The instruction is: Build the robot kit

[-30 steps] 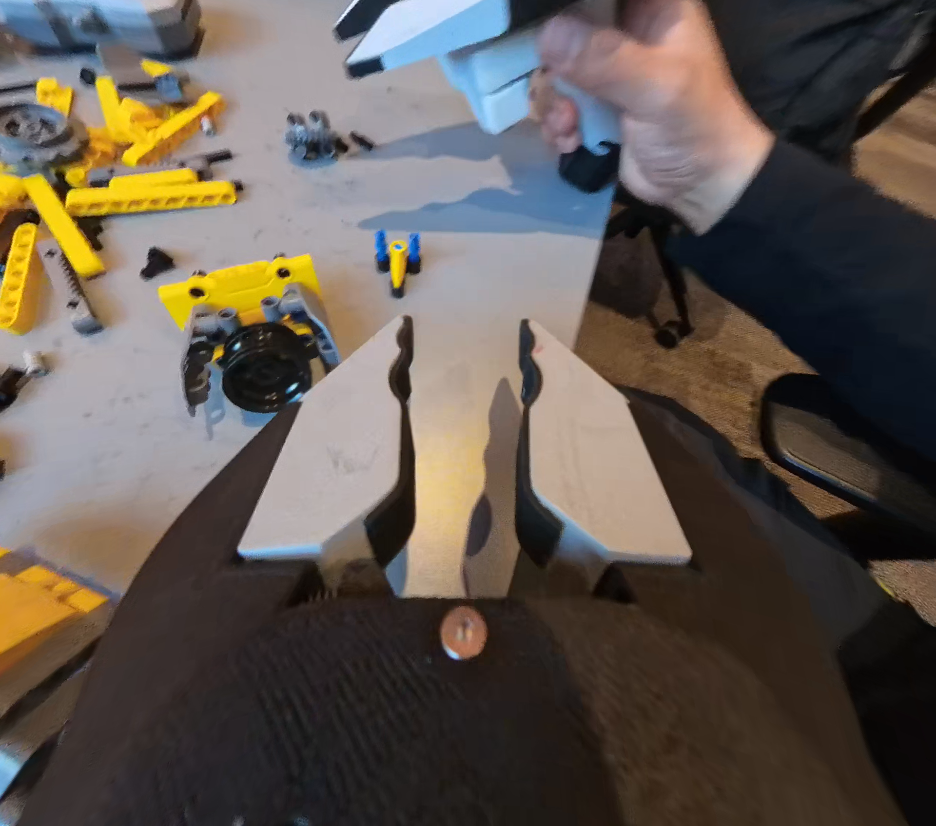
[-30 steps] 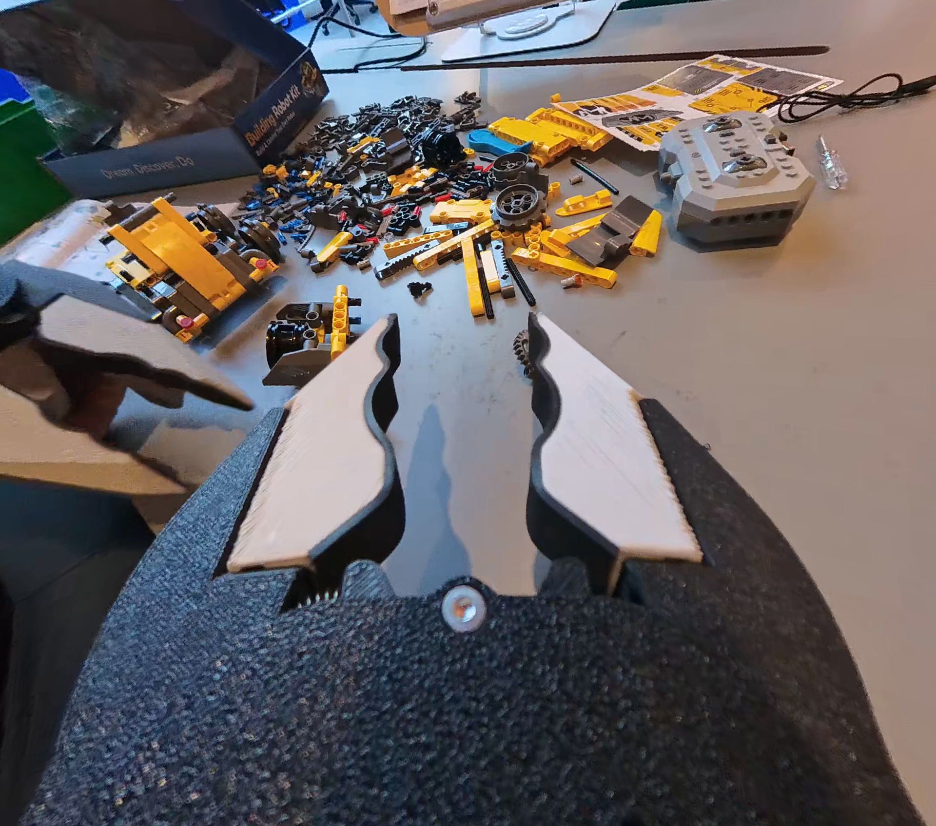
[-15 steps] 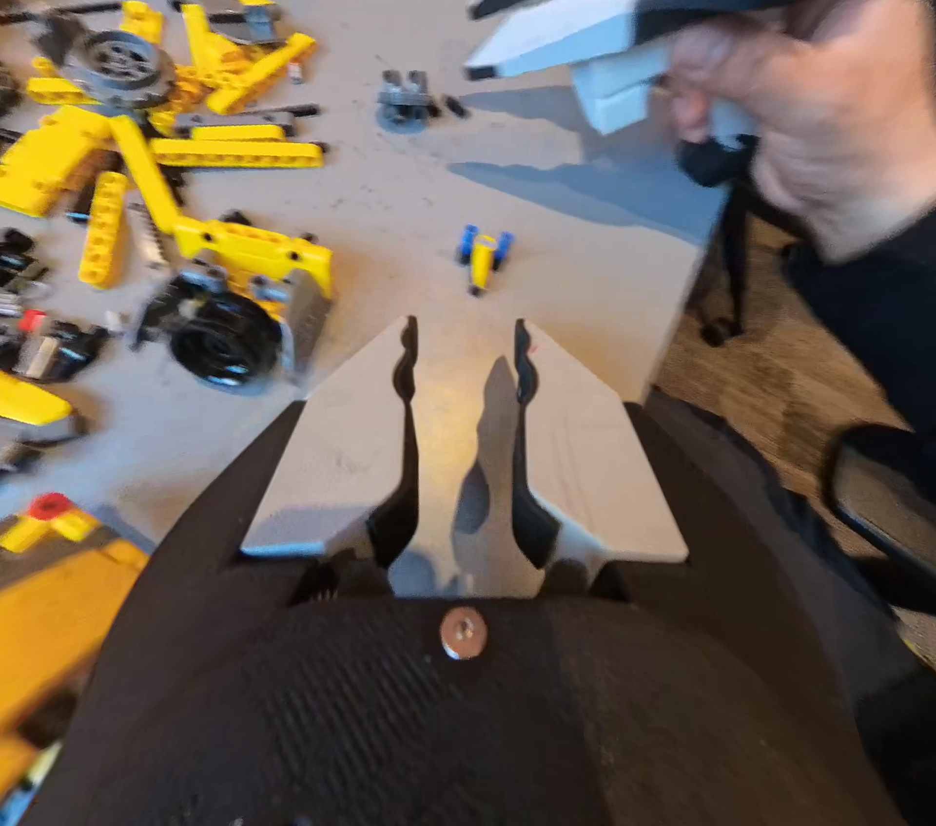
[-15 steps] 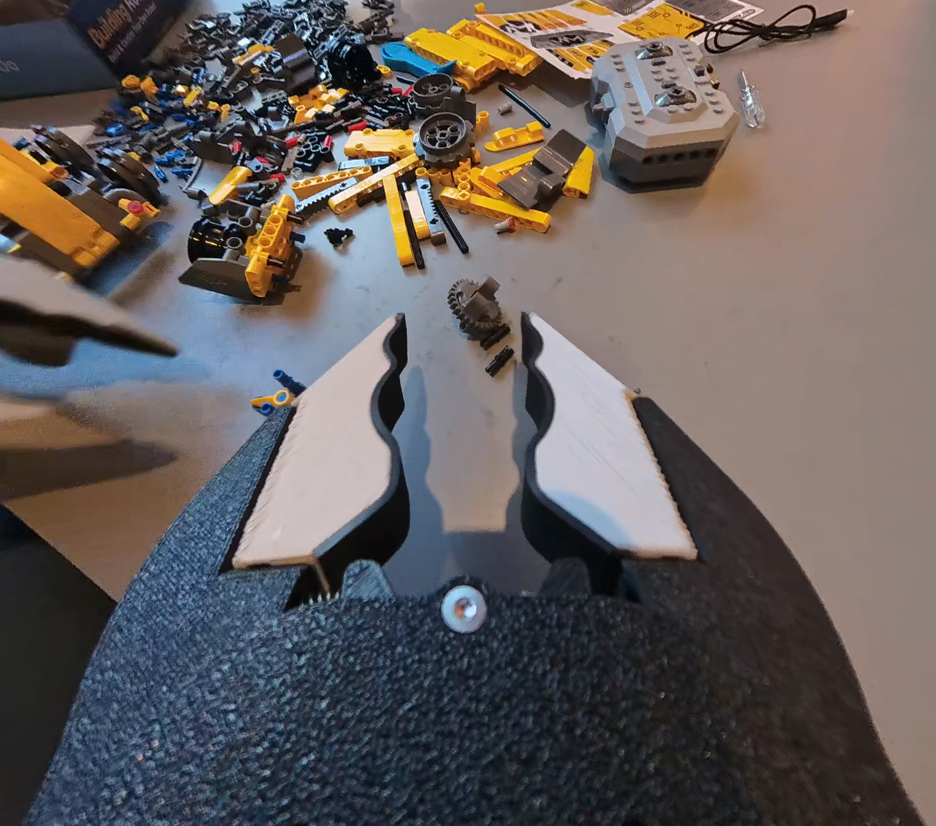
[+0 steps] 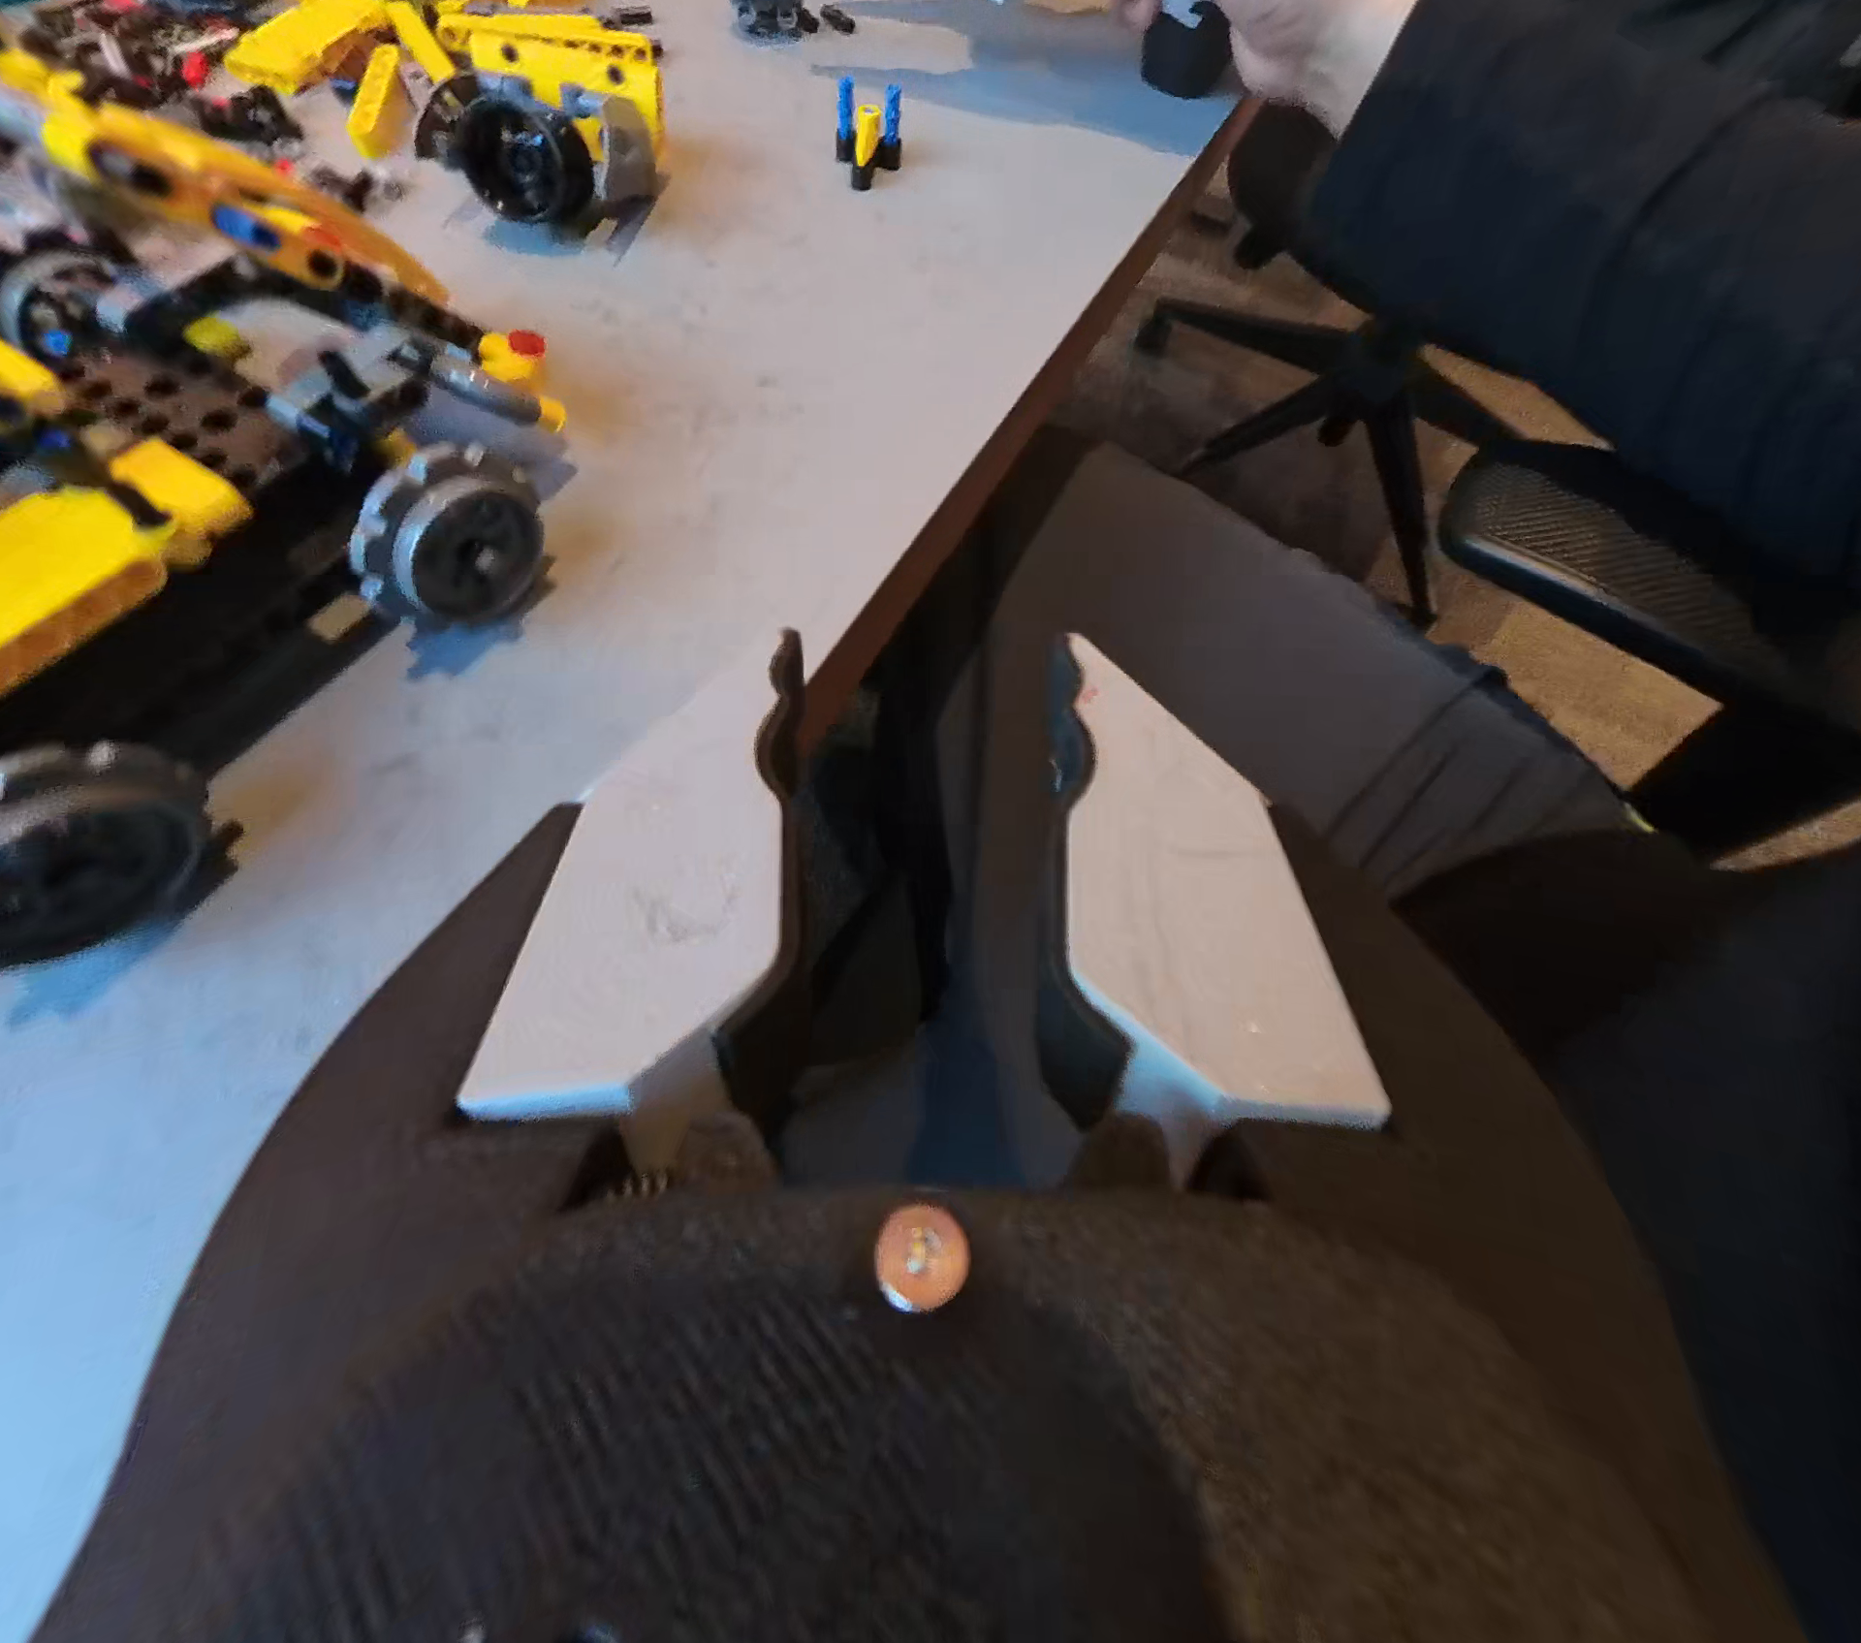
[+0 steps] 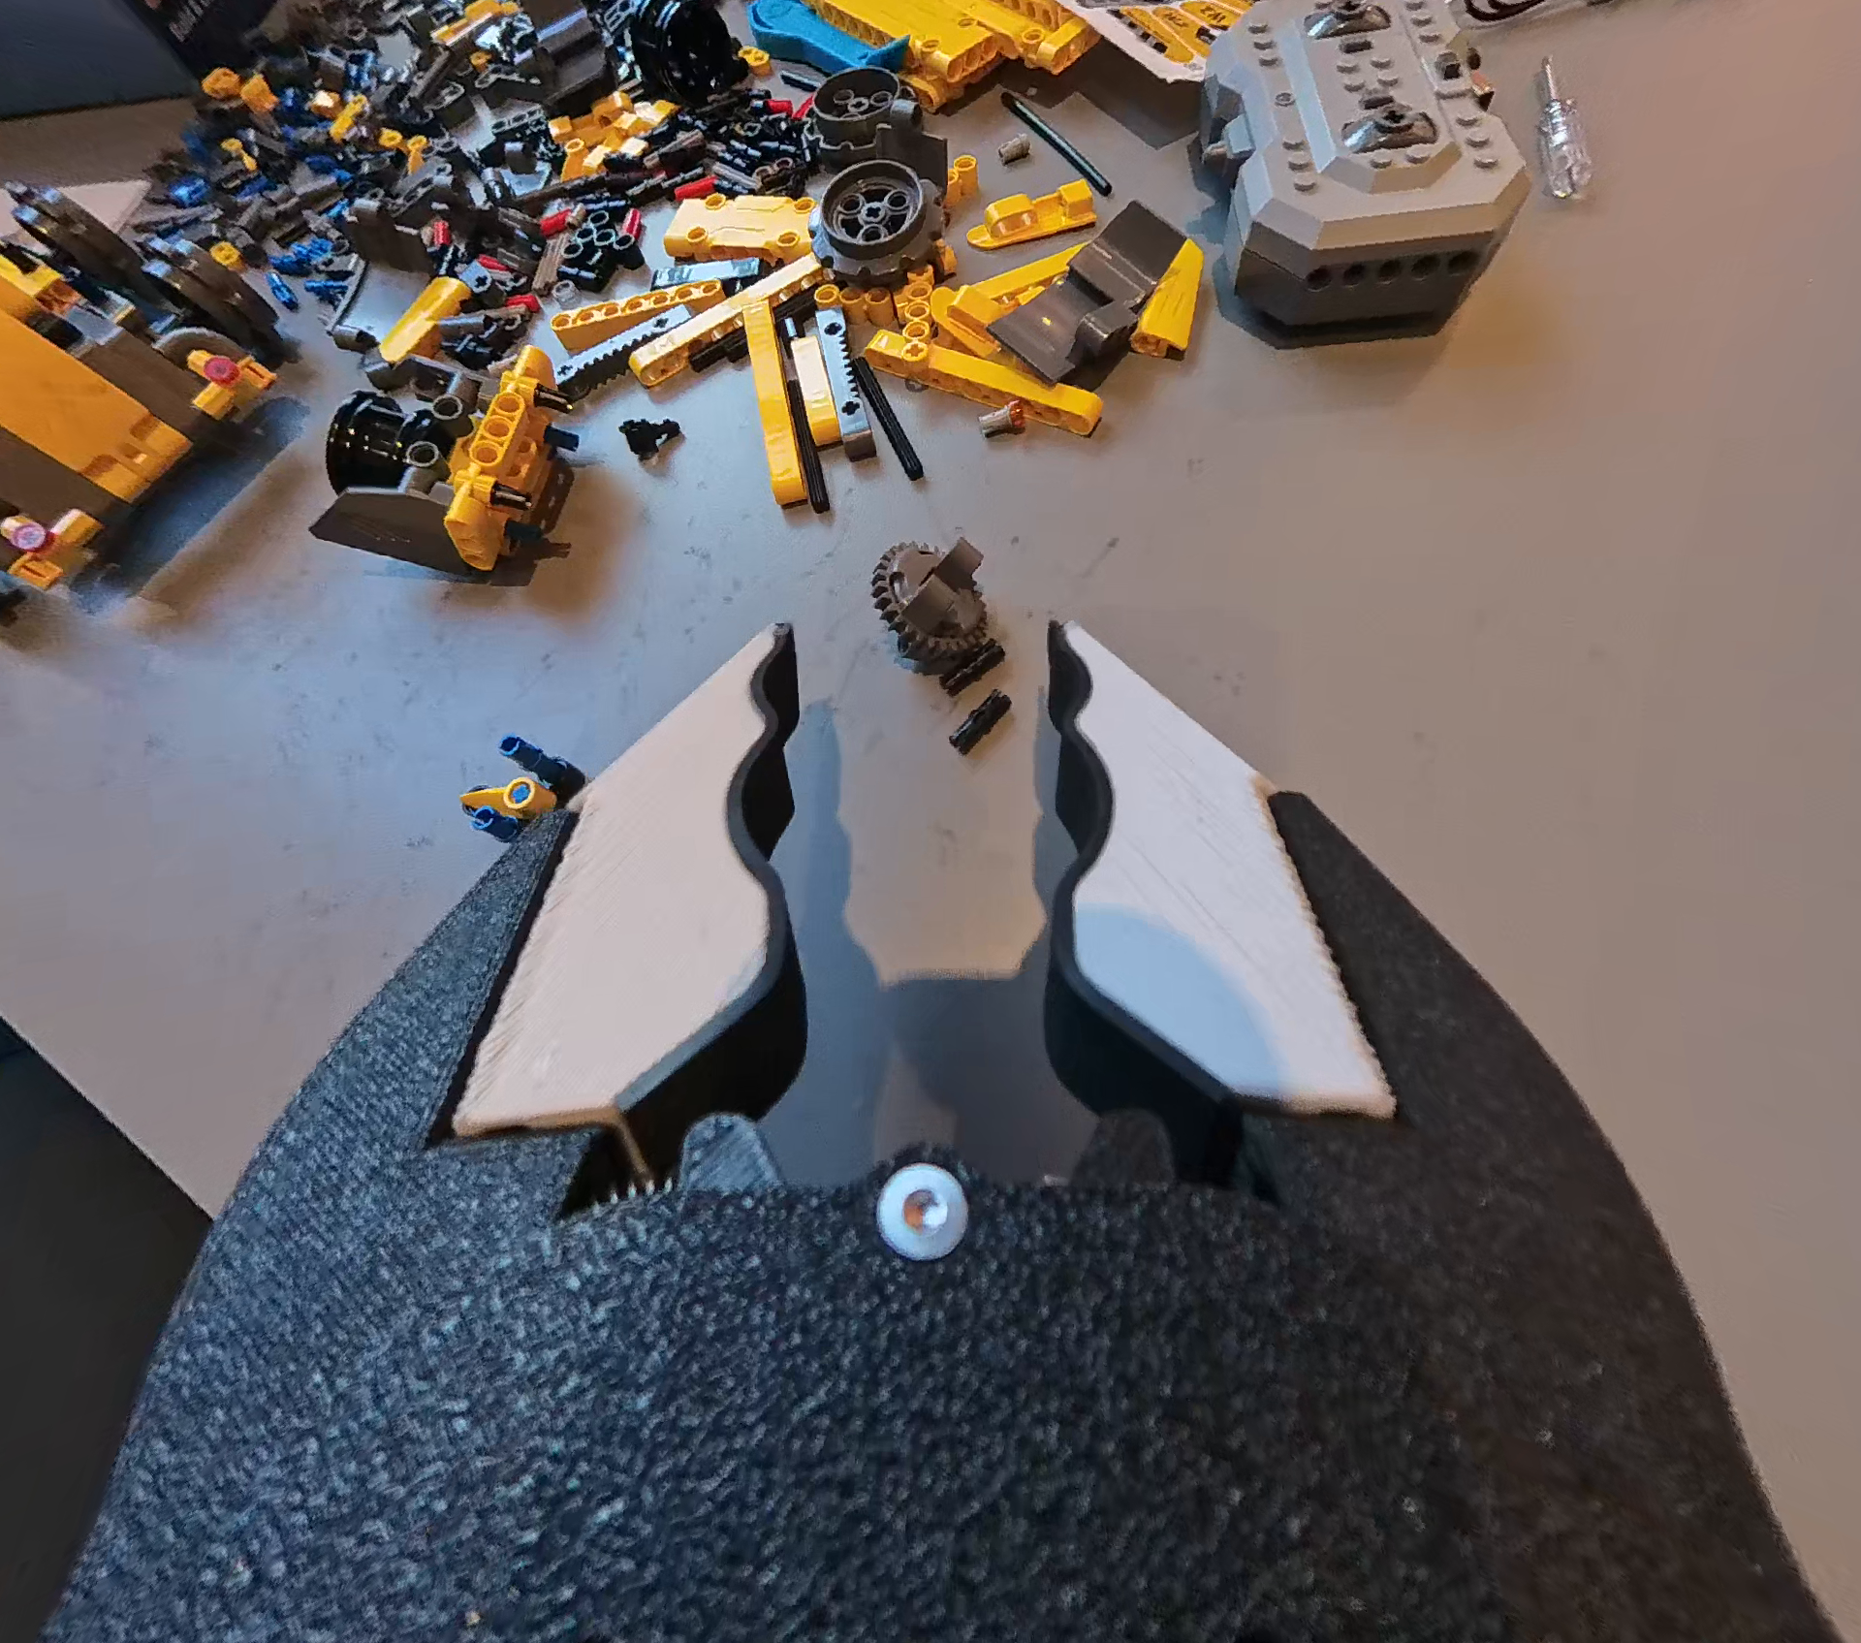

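The right hand-held gripper point(image 6: 918, 658) hangs wide open and empty above the grey table point(image 6: 1410, 688), a dark grey toothed gear piece point(image 6: 932, 598) just ahead between its fingertips. The left hand-held gripper point(image 5: 926, 668), likewise open and empty, hovers at the table edge point(image 5: 1007, 406), well apart from that gear.

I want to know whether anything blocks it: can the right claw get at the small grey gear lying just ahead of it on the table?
Probably yes. The right claw is open, and the grey gear lies just beyond its tips on bare table. Only two small black pins lie beside it.
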Available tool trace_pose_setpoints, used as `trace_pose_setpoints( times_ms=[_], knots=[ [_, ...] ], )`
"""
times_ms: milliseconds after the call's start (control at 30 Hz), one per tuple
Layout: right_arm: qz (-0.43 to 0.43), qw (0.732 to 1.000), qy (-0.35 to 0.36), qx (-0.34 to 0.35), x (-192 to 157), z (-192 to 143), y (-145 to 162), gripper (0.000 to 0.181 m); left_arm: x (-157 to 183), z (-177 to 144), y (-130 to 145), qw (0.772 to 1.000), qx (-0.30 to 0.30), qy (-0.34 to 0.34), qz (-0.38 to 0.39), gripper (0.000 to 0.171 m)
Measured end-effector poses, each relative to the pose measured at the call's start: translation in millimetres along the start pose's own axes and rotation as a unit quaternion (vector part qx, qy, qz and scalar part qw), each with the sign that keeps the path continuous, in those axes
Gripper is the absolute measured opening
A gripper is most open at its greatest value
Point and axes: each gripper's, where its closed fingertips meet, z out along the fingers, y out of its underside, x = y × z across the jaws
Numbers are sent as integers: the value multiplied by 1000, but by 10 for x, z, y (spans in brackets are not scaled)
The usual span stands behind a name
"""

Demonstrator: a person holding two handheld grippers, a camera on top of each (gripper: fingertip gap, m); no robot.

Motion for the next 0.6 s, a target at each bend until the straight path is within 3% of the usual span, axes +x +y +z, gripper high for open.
trace_pose_setpoints(
  times_ms=[200, 600],
  knots=[
    [-26, 1000, -14, -12, -82, 49, 16, 49, 28, -35, -7, 999, 34, 34, -10, 54],
    [-48, 996, -67, 18, -252, -31, -39, 50, 18, 375, -345, 998, 60, 28, -4, 47]
  ],
)
